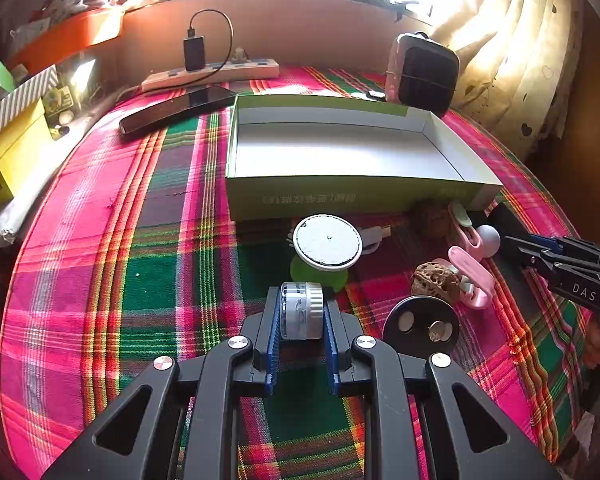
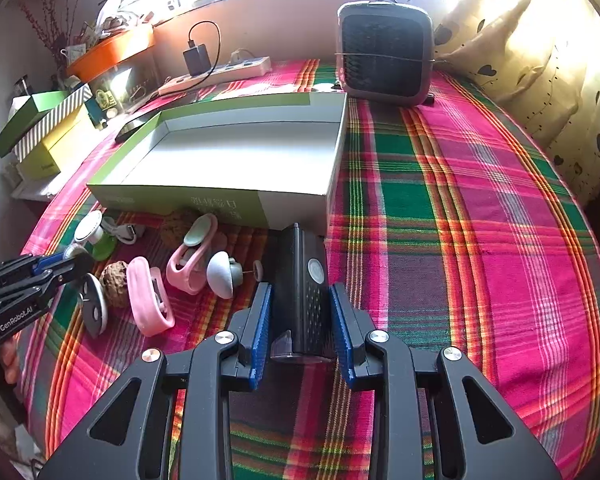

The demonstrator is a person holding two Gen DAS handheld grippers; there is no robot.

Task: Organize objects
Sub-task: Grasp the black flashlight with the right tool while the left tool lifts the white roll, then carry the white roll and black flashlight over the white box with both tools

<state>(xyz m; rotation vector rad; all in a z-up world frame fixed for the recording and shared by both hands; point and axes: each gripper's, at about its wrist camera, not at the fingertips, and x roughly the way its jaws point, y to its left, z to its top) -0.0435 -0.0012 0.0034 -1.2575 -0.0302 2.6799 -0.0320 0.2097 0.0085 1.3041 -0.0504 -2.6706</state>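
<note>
On the plaid cloth [image 2: 480,216] that covered the table, a shallow green box [image 1: 352,196] with a white inside lay open, with nothing visible in it. Behind it, toward the window, a small dark fan [image 2: 386,54] stood upright, and a power strip [image 1: 212,74] with a black charger plugged in lay near the wall. Just in front of the box's near wall a scatter of small things waited: a white round disc [image 1: 327,241] resting on a green piece, two pink clips [image 2: 150,296], a walnut [image 1: 436,282], a grey dome-shaped piece [image 2: 220,274] and a black disc [image 1: 420,322] bearing small round pieces.

The right gripper [image 2: 302,320] straddled a black rectangular device [image 2: 300,280] that lay end-on to the box's corner; small gaps showed between its blue pads and the device's sides, so the pads were not yet pressing. The left gripper [image 1: 302,322] was clamped on a small clear-and-white cylinder [image 1: 302,310], held between its blue pads over the cloth, near the white disc.
</note>
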